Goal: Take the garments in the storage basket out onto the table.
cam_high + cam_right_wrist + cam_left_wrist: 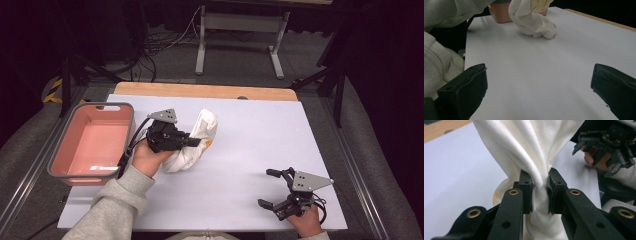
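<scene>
Nearest the front edge, the right gripper [274, 189] rests with jaws apart, while the left gripper [540, 192] is clamped on the bunched white cloth [192, 142] near the pink bin [59, 160] at the table's left edge, so carrying it high should clear the rim.

Left tongs [192, 141] at centre-left, held level and pointing right, jaws clamped together; grey-sleeved left forearm [112, 205] enters from the near edge. Right tongs [270, 187] at near right, jaws spread wide, pointing left
</scene>
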